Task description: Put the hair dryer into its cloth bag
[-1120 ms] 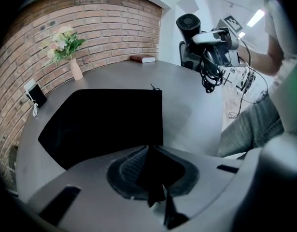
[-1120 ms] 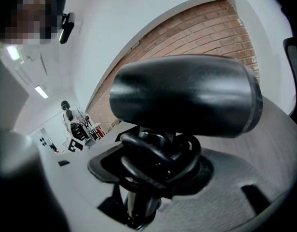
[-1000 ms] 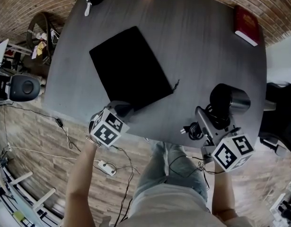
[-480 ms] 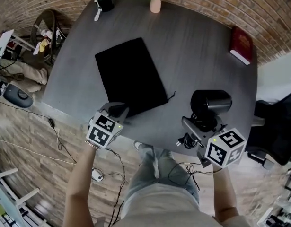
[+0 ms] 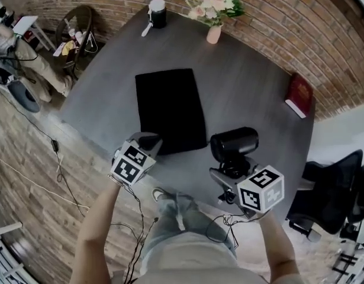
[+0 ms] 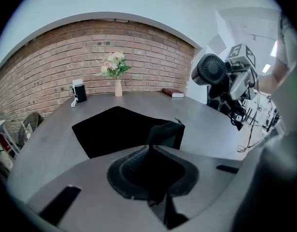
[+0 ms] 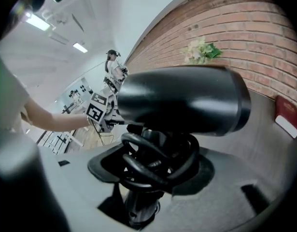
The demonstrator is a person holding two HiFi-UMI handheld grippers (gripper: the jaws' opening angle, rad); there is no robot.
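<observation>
The black cloth bag [image 5: 170, 108] lies flat on the round grey table [image 5: 253, 93]. My left gripper [image 5: 147, 142] is shut on the bag's near corner. In the left gripper view that corner [image 6: 165, 132] is pulled up off the table and runs down between the jaws. My right gripper [image 5: 229, 171] is shut on the handle of the black hair dryer [image 5: 234, 144], which hangs above the table just right of the bag. In the right gripper view the dryer's barrel [image 7: 182, 100] lies crosswise over the jaws, with its cord [image 7: 155, 163] coiled round the handle.
A vase of flowers [image 5: 214, 33] and a small black-and-white object [image 5: 157, 13] stand at the table's far edge. A red book [image 5: 299, 95] lies at the right edge. A black office chair [image 5: 329, 200] stands to the right, and cables lie on the floor.
The right gripper has carried the hair dryer left, closer to the bag. The left gripper has risen a little with the bag's corner. The head view has swung round.
</observation>
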